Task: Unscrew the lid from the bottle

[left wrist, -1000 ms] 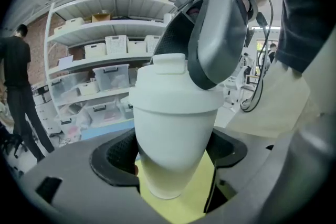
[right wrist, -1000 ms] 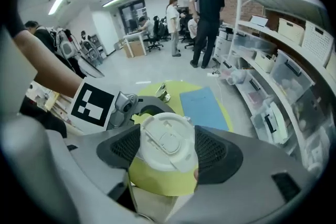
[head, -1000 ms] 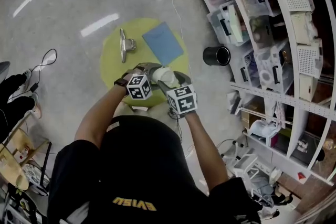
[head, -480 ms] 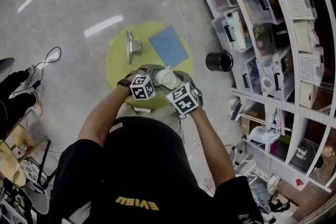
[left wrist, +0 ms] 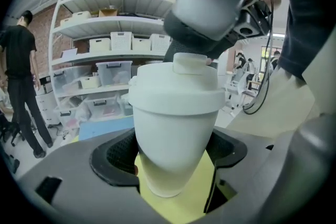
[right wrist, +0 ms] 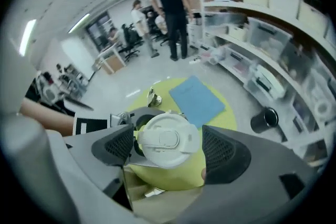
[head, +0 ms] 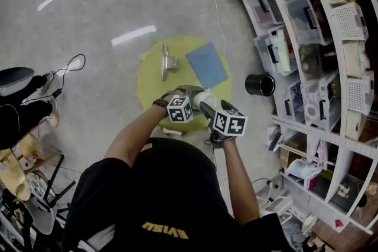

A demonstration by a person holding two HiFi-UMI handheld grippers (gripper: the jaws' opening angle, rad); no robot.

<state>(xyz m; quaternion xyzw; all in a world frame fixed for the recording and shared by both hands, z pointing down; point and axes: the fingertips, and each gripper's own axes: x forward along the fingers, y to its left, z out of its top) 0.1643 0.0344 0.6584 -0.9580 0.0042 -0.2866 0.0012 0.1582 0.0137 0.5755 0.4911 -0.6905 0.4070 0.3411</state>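
A white bottle (left wrist: 176, 139) with a white flip-top lid (right wrist: 167, 139) is held upright over the yellow round table (head: 153, 77). My left gripper (left wrist: 173, 157) is shut on the bottle's lower body, with both pads pressing its sides. From above, my right gripper (right wrist: 167, 147) straddles the lid. Its jaws have just been opening, and a gap shows between each pad and the lid's rim. In the head view both marker cubes sit close together around the bottle (head: 201, 95).
On the table lie a blue sheet (head: 207, 65) and a metal clamp-like piece (head: 167, 62). A black cup (head: 260, 84) stands on the floor to the right. Shelves with plastic bins (head: 319, 38) line the right side. People stand farther back (right wrist: 170, 2).
The right gripper has rolled around the lid, so its marker cube shows a different face. The left gripper and bottle have kept still. The head view has shifted.
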